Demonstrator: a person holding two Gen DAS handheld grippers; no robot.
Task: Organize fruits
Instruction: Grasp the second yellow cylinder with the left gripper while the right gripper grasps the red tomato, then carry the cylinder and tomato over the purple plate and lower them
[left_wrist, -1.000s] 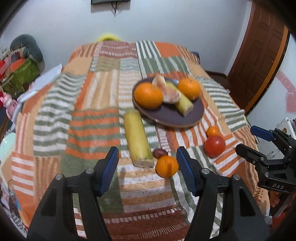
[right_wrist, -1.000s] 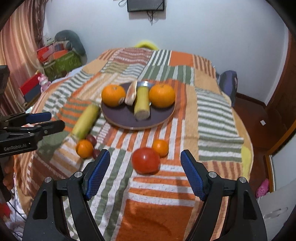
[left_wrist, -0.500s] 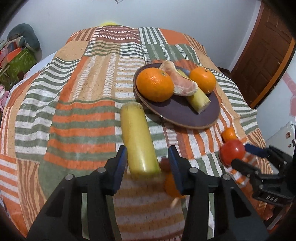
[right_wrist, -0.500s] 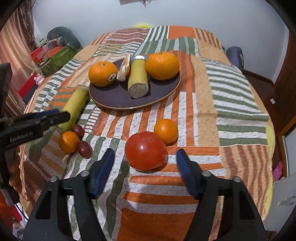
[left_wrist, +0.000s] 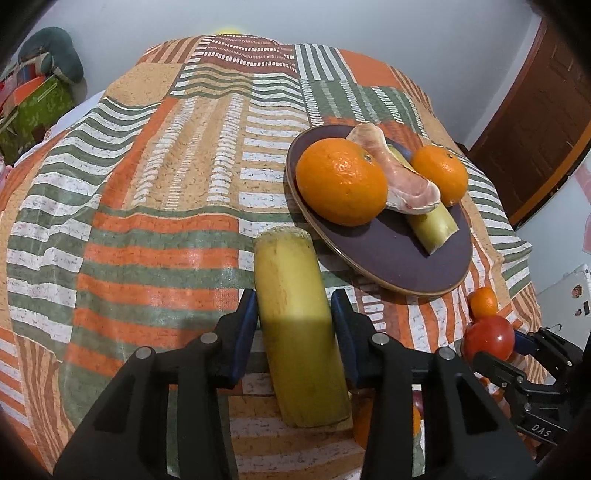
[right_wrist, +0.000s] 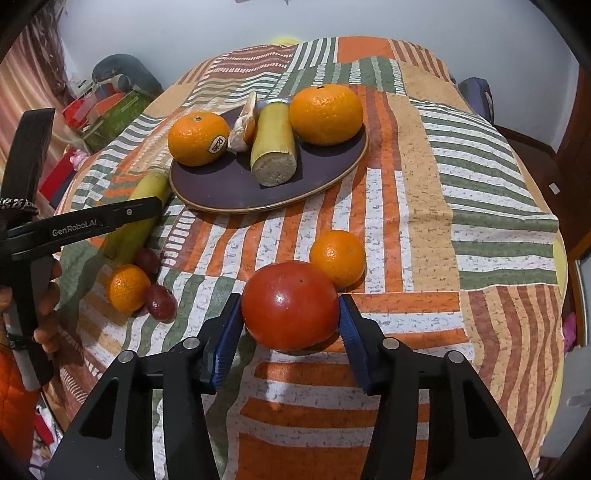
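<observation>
My left gripper is shut on a yellow-green cane piece that lies on the striped cloth beside a dark plate. My right gripper is shut on a red tomato resting on the cloth. The plate holds two large oranges, a second cane piece and a peeled fruit segment. A small orange sits just behind the tomato. Another small orange and two dark red fruits lie near the left gripper.
The table is round and covered with an orange, green and white striped cloth; its edge drops off close to both grippers. Boxes and clutter stand at the far left. A wooden door is at the right.
Both grippers moved forward and down and closed: the left one around the cane piece, the right one around the tomato. Both were open and apart from the fruit a second ago.
</observation>
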